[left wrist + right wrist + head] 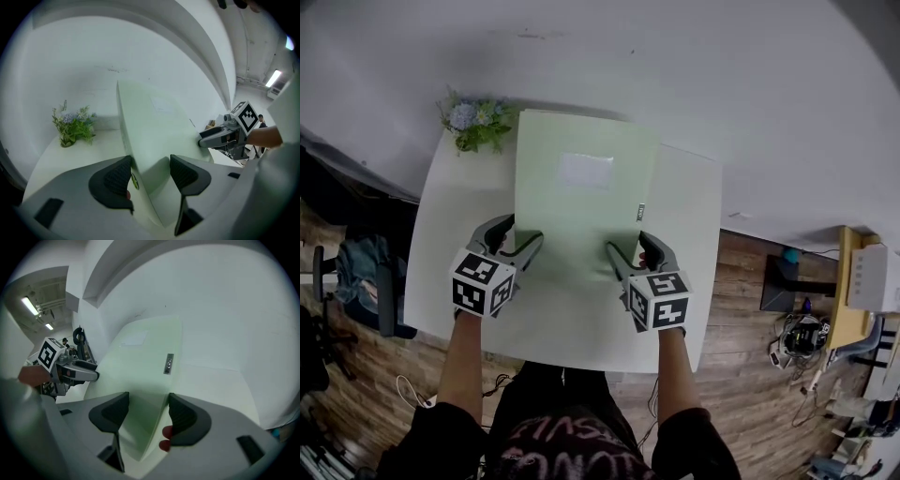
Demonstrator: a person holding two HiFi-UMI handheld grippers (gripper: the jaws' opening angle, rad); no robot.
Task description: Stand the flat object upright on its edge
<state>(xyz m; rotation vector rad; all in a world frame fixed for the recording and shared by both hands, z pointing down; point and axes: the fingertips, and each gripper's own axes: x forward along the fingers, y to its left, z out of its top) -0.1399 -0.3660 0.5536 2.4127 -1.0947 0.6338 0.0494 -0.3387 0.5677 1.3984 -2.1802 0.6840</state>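
Observation:
A pale green flat folder (581, 202) is tilted up off the white table (684, 309), its lower edge near the table's middle. My left gripper (523, 234) is at the folder's lower left corner and my right gripper (628, 246) at its lower right corner. In the left gripper view the folder (154, 126) passes between the jaws of the left gripper (150, 176), close to the left pad, with a clear gap to the right pad. In the right gripper view the folder (140, 362) lies against the right pad of the right gripper (147, 416), well clear of the left pad. Both stand open.
A small pot of artificial flowers (478, 122) stands at the table's far left corner, just left of the folder. A white wall rises behind the table. A chair (366, 281) is on the wooden floor at left, shelves and cables (853, 309) at right.

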